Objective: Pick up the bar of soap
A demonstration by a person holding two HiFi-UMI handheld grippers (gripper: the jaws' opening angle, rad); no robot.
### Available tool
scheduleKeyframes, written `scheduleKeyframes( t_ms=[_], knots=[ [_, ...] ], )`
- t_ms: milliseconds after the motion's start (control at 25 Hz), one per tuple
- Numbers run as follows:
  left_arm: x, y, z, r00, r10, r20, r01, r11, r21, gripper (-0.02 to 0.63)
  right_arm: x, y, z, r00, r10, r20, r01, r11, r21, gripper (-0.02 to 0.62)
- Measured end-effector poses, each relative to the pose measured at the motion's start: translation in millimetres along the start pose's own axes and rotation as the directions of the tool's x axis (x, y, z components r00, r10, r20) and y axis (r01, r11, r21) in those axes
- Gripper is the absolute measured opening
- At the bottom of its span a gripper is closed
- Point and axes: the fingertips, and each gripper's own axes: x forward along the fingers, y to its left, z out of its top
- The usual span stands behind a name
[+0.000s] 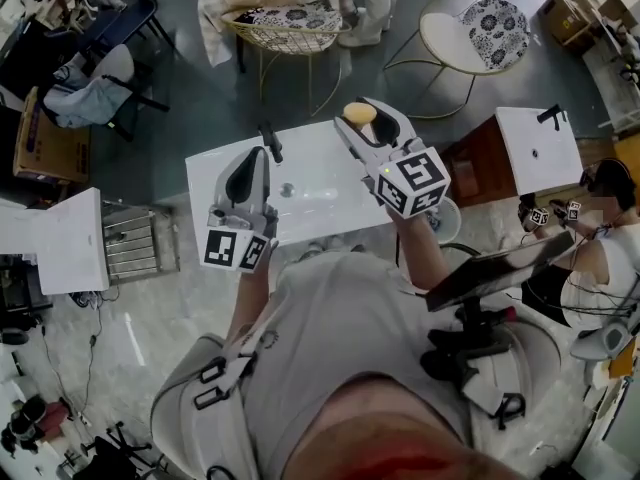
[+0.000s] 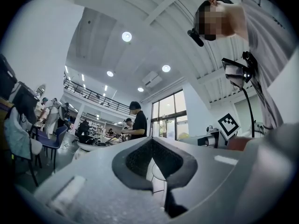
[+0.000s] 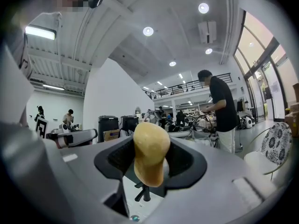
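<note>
Pinches the yellow bar of soap [image 3: 150,149] between the jaws of the right hand-held gripper [image 1: 361,120], up in the air over the white bench [image 1: 320,208]. Holds the left hand-held gripper [image 1: 263,156] pressed together, with nothing in it, off to the soap's left.

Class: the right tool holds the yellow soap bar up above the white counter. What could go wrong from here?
1. The soap is rounded and pinched only across its middle by the right tool, with both ends sticking out. It could pivot or slip free.
2. If it drops, it would likely hit the black tap or the white counter and might skid off the edge.
</note>
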Motion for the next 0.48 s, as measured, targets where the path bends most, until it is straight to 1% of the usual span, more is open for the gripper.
scheduleKeyframes(
  t_ms=[160, 280, 360, 480],
  knots=[
    [-30, 19, 5, 0.993, 0.115, -0.006, -0.114, 0.993, 0.029, -0.002, 38, 34, -17, 0.990, 0.127, -0.056, -0.128, 0.991, -0.024, 0.202],
    [-55, 36, 6, 0.978, 0.209, -0.010, -0.209, 0.977, 0.048, -0.002, 78, 66, -41, 0.967, 0.225, -0.119, -0.233, 0.971, -0.054, 0.202],
    [-75, 47, 3, 0.959, 0.283, -0.019, -0.282, 0.958, 0.055, -0.002, 110, 90, -70, 0.939, 0.293, -0.179, -0.307, 0.950, -0.054, 0.202],
    [-112, 60, 0, 0.915, 0.401, -0.037, -0.399, 0.915, 0.064, -0.002, 162, 134, -127, 0.877, 0.389, -0.281, -0.411, 0.911, -0.023, 0.202]
  ],
)
